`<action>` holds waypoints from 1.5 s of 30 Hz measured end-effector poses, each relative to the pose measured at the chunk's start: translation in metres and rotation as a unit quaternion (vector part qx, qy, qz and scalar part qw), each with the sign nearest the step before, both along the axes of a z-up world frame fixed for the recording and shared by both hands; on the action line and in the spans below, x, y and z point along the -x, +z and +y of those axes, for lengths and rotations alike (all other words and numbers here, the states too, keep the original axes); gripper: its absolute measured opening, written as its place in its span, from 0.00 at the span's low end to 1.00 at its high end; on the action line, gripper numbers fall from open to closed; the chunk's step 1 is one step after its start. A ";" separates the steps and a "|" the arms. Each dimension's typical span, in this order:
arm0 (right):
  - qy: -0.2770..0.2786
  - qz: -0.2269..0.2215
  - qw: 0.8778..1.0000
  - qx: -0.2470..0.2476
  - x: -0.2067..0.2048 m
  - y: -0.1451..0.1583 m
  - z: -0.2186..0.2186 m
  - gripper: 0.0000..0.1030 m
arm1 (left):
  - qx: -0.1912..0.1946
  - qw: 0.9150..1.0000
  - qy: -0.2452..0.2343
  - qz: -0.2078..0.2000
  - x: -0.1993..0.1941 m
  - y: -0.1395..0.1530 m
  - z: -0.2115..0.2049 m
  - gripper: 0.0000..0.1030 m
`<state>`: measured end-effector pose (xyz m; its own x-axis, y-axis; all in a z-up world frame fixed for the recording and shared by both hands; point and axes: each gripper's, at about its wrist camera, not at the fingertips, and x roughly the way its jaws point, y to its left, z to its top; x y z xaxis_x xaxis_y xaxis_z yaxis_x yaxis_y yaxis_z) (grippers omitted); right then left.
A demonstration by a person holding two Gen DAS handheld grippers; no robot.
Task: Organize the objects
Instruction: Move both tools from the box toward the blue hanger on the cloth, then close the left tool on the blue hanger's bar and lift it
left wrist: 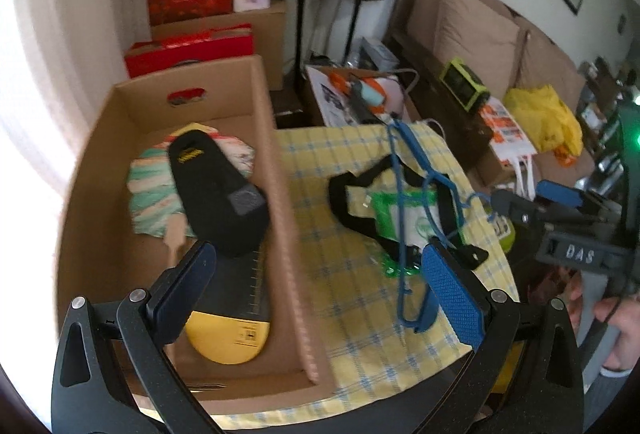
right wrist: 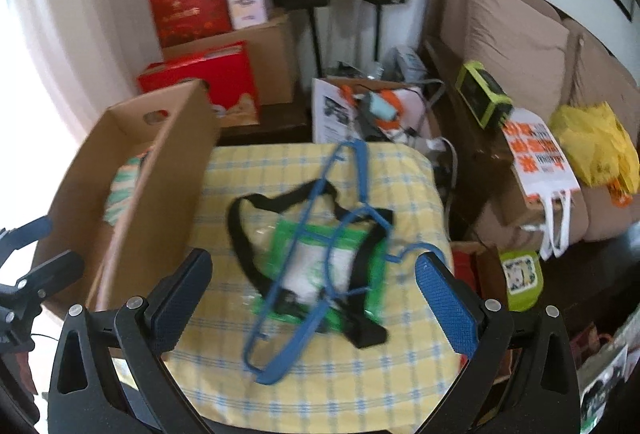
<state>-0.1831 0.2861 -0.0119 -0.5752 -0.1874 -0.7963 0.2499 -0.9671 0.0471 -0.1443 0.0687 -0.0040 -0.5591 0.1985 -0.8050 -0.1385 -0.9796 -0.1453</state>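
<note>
cardboard box (left wrist: 280, 170), largest item, sits fwd-left of the left gripper (left wrist: 320, 282) & holds 3 things: a black slipper (left wrist: 218, 190) lying on a striped cloth (left wrist: 150, 190), plus a yellow-tipped black board (left wrist: 236, 318) nearest the tool. judged partly done: those are packed; 3 items left outside. table w/ yellow check cloth (right wrist: 320, 394) lies directly ahead of the right gripper (right wrist: 314, 298). on it, between & just beyond the right tool's fingers: blue hanger (right wrist: 296, 298) lying across a green-edged clear pouch (right wrist: 304, 266), itself on a black strap (right wrist: 236, 234); all touching. left gripper: jaws wide, nothing held, hovering over the box's right wall. right gripper: jaws wide, nothing held, above the hanger's lower end. likely next: hanger, pouch, strap into box.
</note>
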 end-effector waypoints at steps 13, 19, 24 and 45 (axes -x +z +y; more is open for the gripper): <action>-0.080 -0.028 0.996 0.031 0.015 -0.032 0.081 0.99 | 0.003 0.998 -0.058 -0.024 0.000 -0.039 0.074 1.00; -0.107 -0.043 0.993 0.038 0.026 -0.048 0.108 0.93 | 0.013 0.996 -0.081 -0.038 0.004 -0.061 0.104 1.00; -0.121 -0.073 0.989 0.046 0.038 -0.070 0.126 0.79 | 0.026 0.994 -0.089 -0.060 0.010 -0.085 0.119 1.00; -0.122 -0.131 0.984 0.018 0.075 -0.120 0.114 0.48 | 0.029 0.987 -0.080 -0.133 0.028 -0.149 0.132 1.00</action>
